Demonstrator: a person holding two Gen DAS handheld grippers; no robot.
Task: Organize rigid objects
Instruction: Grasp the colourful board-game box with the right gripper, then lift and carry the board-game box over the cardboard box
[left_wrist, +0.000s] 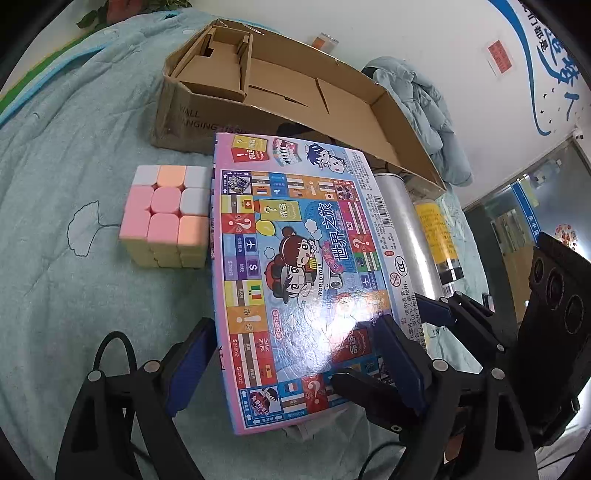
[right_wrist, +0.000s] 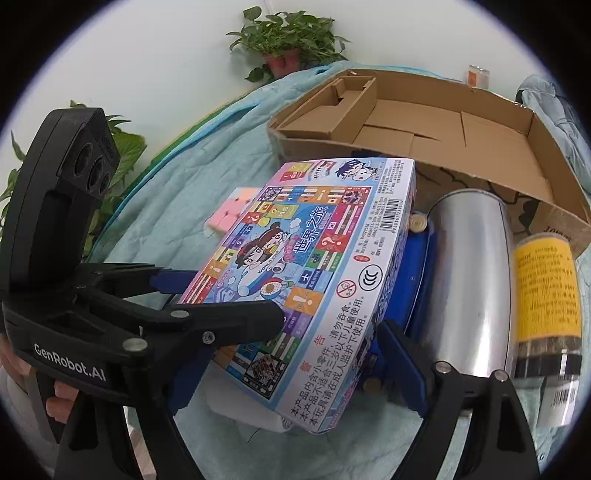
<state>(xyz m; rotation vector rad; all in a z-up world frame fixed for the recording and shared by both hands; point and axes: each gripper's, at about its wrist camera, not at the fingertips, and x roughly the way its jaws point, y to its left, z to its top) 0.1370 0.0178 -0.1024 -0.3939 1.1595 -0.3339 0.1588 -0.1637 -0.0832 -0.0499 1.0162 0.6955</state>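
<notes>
A flat, colourful board-game box (left_wrist: 295, 258) (right_wrist: 306, 280) lies tilted on the teal blanket (left_wrist: 74, 295), its right side propped on things beneath it. My left gripper (left_wrist: 295, 321) is open and straddles the box's near end, its blue pads (left_wrist: 192, 365) close to the box's long edges. The right gripper (right_wrist: 291, 343) is open too and straddles the box's near right corner, with one pad (right_wrist: 402, 362) beside the box's side wall. I see neither gripper's pads pressing on the box. A pastel puzzle cube (left_wrist: 166, 214) sits just left of the box.
An open cardboard carton (left_wrist: 295, 92) (right_wrist: 443, 129) with inner dividers stands behind the box. A silver can (right_wrist: 469, 273) and a clear tube with a yellow label (right_wrist: 543, 288) lie to its right. A blue object (right_wrist: 413, 280) shows under the box. A plant (right_wrist: 284, 40) and a jacket (left_wrist: 424, 110) are behind.
</notes>
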